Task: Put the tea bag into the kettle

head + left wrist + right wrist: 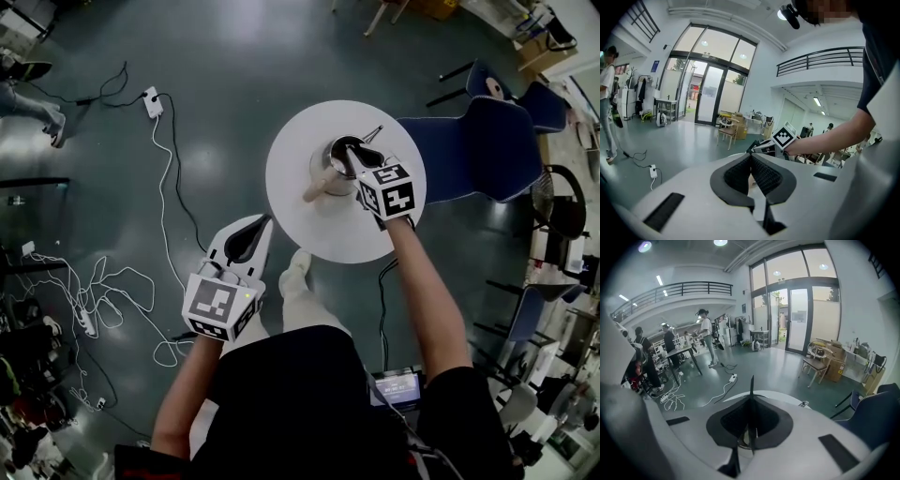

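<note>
While left tongs [750,157] meet empty, right tongs [751,401] pinch a thin flat tea bag [751,383].

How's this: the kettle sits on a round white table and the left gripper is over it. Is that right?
Not quite. The head view shows the right gripper over the kettle, not the left gripper, which is off beside the round white table.

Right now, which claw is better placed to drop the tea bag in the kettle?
Right. The right claw hangs over the kettle, shut on the likely tea bag; left claw is away, empty.
</note>
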A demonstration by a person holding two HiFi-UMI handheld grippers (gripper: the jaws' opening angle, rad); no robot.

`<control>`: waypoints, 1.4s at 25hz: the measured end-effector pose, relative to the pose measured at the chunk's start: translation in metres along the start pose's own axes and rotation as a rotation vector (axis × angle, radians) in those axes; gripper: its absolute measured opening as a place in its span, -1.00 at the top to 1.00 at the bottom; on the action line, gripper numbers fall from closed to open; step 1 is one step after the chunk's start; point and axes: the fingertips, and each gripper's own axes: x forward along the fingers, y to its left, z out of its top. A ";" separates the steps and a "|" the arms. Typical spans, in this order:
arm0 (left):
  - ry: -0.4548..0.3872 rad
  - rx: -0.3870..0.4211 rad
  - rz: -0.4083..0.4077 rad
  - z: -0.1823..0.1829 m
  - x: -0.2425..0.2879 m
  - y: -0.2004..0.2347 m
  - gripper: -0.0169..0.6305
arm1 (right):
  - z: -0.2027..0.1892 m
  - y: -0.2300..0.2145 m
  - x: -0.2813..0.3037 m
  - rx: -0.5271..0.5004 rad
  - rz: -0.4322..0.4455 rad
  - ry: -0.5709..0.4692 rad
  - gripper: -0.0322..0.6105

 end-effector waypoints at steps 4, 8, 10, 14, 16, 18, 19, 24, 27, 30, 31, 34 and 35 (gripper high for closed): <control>-0.020 0.010 -0.001 -0.004 -0.001 0.002 0.90 | -0.002 -0.003 0.004 -0.011 -0.006 0.022 0.84; -0.002 -0.005 0.006 -0.007 -0.001 0.002 0.90 | -0.004 -0.003 0.006 -0.052 -0.008 0.046 0.84; 0.014 -0.020 0.007 -0.008 0.000 0.001 0.90 | -0.006 0.001 0.009 -0.078 0.004 0.069 0.84; -0.007 -0.003 0.002 -0.012 0.002 0.002 0.90 | -0.011 0.004 0.015 -0.096 0.012 0.102 0.84; -0.006 -0.004 0.003 -0.013 0.002 0.002 0.90 | -0.012 0.004 0.018 -0.100 0.015 0.112 0.84; -0.003 -0.010 0.006 -0.014 0.002 0.004 0.90 | -0.013 0.004 0.021 -0.106 0.017 0.122 0.84; -0.002 -0.012 0.007 -0.015 0.002 0.004 0.90 | -0.013 0.004 0.022 -0.109 0.015 0.127 0.84; 0.006 -0.023 0.009 -0.017 0.002 0.007 0.90 | -0.015 0.005 0.025 -0.148 0.002 0.149 0.84; 0.003 -0.025 0.004 -0.017 0.003 0.007 0.90 | -0.015 0.006 0.026 -0.170 -0.002 0.154 0.84; 0.006 -0.026 -0.002 -0.018 0.005 0.006 0.90 | -0.015 0.006 0.026 -0.167 0.007 0.156 0.84; 0.007 -0.027 -0.004 -0.019 0.005 0.005 0.90 | -0.015 0.007 0.027 -0.163 0.010 0.155 0.84; 0.011 -0.032 -0.008 -0.019 0.006 0.004 0.90 | -0.016 0.008 0.027 -0.164 0.012 0.151 0.83; 0.012 -0.034 -0.008 -0.019 0.006 0.004 0.90 | -0.016 0.008 0.027 -0.163 0.012 0.150 0.83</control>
